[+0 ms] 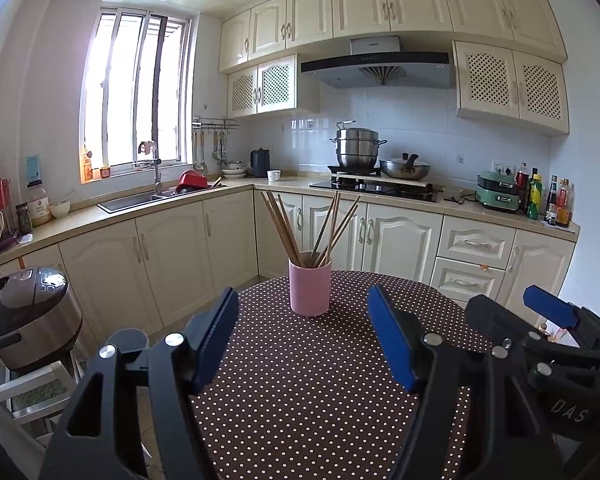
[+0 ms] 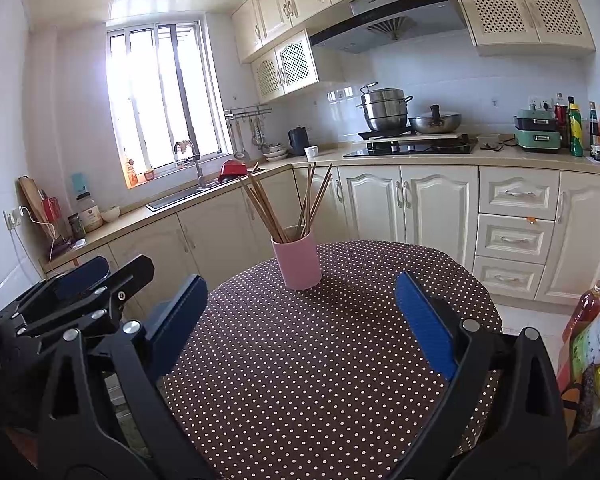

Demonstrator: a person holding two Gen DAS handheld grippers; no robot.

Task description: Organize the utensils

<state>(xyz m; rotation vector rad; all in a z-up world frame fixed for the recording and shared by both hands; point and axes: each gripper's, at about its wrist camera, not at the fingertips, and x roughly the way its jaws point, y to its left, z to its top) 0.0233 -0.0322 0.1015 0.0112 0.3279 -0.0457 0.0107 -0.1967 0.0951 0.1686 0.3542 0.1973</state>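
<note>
A pink cup (image 1: pixel 310 289) stands upright on the far part of a round table with a brown polka-dot cloth (image 1: pixel 320 380), just above the centre of the left wrist view and a little left of centre in the right wrist view (image 2: pixel 297 262). A bundle of wooden chopsticks (image 1: pixel 308 226) sits in it, fanning out to both sides (some lean left, some right). The left gripper (image 1: pixel 304 338) fills the lower part of its own frame, its blue-padded fingers (image 1: pixel 216 336) spread wide with nothing between them. The right gripper (image 2: pixel 302 318) is likewise spread and empty, well short of the cup. Each gripper shows at the edge of the other's view, the right one at lower right (image 1: pixel 548 320).
</note>
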